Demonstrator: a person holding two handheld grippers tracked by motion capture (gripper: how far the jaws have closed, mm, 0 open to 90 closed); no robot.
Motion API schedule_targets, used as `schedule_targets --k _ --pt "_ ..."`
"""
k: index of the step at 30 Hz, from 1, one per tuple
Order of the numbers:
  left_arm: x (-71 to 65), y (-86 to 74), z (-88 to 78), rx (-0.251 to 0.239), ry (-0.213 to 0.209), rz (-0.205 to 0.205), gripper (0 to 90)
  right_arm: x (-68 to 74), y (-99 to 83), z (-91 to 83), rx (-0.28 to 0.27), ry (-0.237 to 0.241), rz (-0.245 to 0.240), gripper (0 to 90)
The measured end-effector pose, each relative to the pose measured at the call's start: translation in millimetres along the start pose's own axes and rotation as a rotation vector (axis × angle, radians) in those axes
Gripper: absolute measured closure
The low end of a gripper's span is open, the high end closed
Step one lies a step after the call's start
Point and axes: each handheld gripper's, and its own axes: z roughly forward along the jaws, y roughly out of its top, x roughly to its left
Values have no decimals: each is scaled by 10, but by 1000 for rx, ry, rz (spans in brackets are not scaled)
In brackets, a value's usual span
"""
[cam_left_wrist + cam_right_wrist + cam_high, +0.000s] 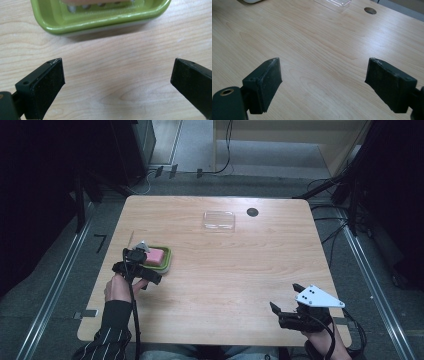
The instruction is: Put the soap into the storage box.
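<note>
A green soap dish (pixel 166 261) with a pink bar of soap (pixel 154 256) in it sits at the table's left side. My left gripper (pixel 134 264) hovers just in front of the dish, open, with bare wood between its jaws. In the left gripper view the green dish (pixel 100 23) lies ahead of the gripper (pixel 117 75). My right gripper (pixel 285 302) rests open near the table's front right edge, holding nothing. In the right gripper view that gripper (pixel 323 75) stands wide apart over bare wood.
A clear plastic lid (pixel 219 220) lies at the back middle of the wooden table (pixel 225 280), beside a round cable hole (pixel 252 212). The lid (pixel 335 3) and hole (pixel 370 10) lie far ahead in the right gripper view. Dark stands and cables surround the table.
</note>
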Motion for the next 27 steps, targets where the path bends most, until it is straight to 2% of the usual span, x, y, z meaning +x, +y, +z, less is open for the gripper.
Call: schedule_targets --k 14,27 --pt "-32 -273 23 20 1 17 0 3 0 -1 -1 0 -2 138" --pt "-92 -426 50 38 -14 43 0 0 -2 -1 2 1 -3 138"
